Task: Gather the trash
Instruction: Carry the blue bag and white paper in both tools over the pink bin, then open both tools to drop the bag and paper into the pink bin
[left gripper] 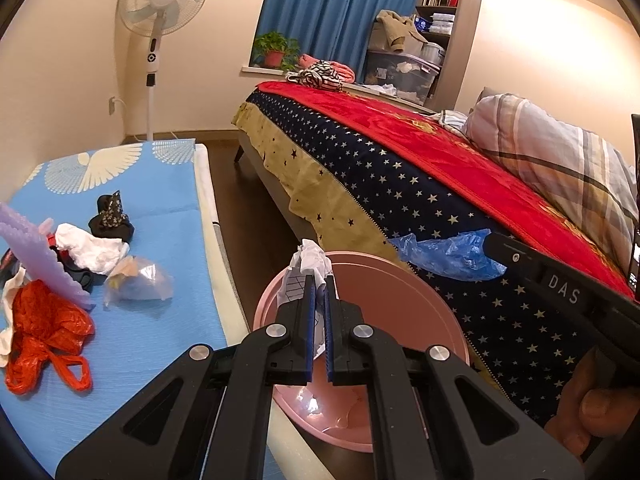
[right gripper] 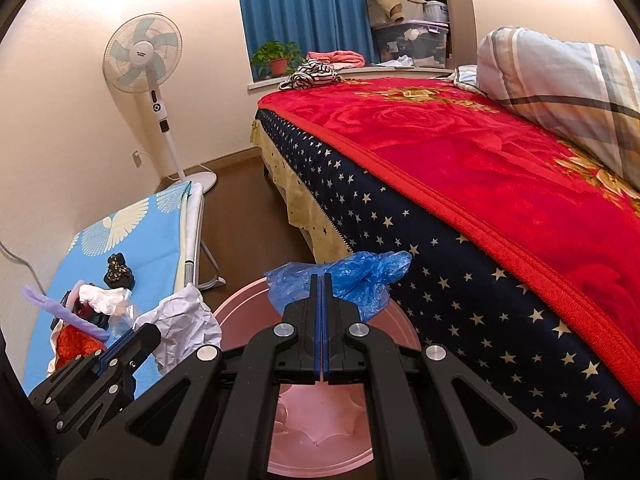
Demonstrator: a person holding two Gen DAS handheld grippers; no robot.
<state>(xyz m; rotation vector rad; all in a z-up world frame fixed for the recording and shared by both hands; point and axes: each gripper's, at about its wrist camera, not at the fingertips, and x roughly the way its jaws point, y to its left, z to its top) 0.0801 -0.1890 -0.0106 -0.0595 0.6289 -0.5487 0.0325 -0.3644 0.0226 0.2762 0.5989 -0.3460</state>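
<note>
My left gripper is shut on a crumpled white paper and holds it over the near rim of a pink basin on the floor. My right gripper is shut on a blue plastic bag above the same basin. The paper and left gripper show at the left of the right wrist view; the blue bag and right gripper show at the right of the left wrist view. More trash lies on the blue cot: red bag, white tissue, clear bag, black wrapper.
A bed with a red blanket and star-patterned side stands right of the basin. A purple corrugated piece leans over the trash. A standing fan is in the far corner. Dark wooden floor runs between cot and bed.
</note>
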